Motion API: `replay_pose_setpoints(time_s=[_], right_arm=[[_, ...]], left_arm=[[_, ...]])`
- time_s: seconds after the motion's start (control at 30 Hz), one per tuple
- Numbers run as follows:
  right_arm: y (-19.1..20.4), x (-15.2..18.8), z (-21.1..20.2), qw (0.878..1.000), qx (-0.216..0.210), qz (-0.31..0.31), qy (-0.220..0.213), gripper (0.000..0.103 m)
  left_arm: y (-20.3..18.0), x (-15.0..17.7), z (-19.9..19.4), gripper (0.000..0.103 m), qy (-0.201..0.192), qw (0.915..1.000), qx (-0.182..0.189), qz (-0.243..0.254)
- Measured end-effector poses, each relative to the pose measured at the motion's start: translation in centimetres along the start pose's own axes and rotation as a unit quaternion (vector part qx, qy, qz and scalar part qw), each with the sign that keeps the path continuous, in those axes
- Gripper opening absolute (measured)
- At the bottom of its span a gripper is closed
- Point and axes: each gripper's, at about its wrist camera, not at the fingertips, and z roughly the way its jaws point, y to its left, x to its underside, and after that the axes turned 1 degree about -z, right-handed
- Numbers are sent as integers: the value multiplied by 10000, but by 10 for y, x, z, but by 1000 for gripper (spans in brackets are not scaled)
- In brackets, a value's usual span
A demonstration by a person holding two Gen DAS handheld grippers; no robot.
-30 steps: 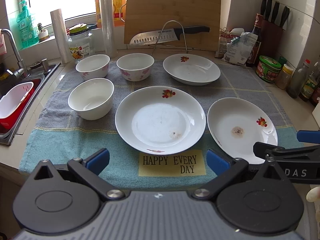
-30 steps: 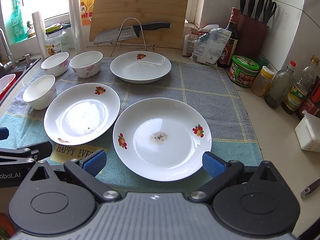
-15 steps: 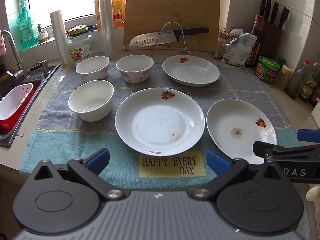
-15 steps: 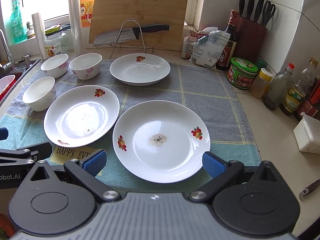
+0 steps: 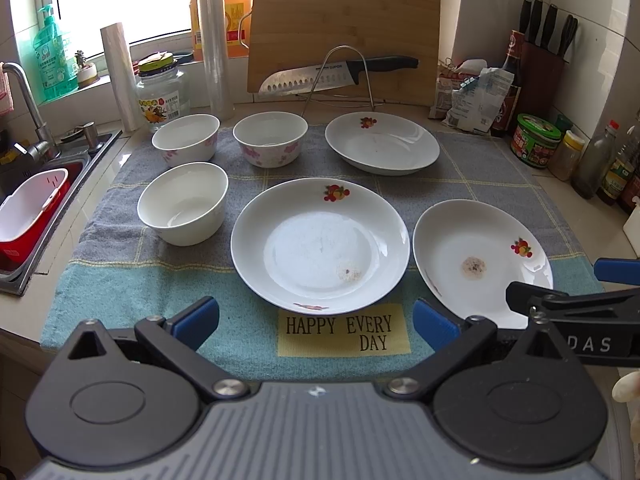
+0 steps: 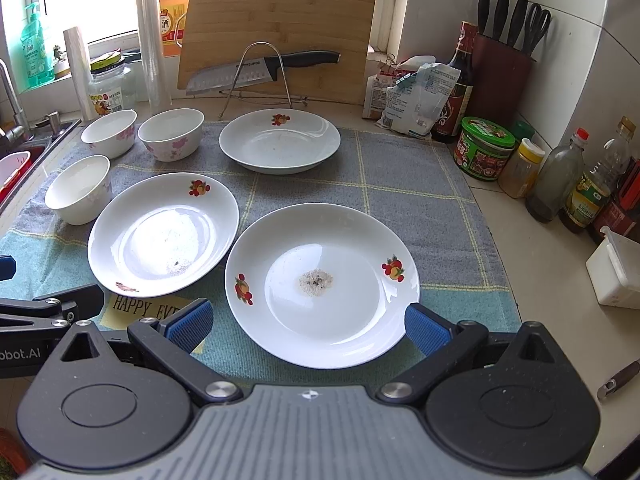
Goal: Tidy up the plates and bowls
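While both tongs, left [image 5: 316, 318] and right [image 6: 306, 322], gape empty, they have edged slightly back; white fruit-printed plates [image 6: 322, 284] remain unstacked.

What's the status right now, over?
Both hand-held grippers open, left, right, holding nothing. Three plates, three bowls unstacked on towel. Nothing in the way.

A home kitchen, by every sign: sink [image 5: 60, 184] and faucet [image 5: 24, 96] at far left, cutting board [image 5: 344, 36] propped against the window, knife block [image 5: 544, 60] and sauce bottles [image 6: 576, 184] along the tiled right wall, dish soap [image 5: 52, 64] on the sill.
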Motion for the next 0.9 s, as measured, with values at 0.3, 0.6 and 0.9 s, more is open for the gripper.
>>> replay_pose_setpoints(time_s=[0.3, 0.6, 0.9], right_arm=[[0, -1, -1, 10000, 2, -1, -5, 103], [0, -1, -1, 10000, 6, 0, -11, 103], [-1, -1, -1, 10000, 0, 13, -40, 103]], left_arm=[[0, -1, -2, 102, 3, 10000, 0, -11], [0, -1, -1, 102, 6, 10000, 12, -10], [-1, -1, -1, 102, -10, 10000, 6, 11]])
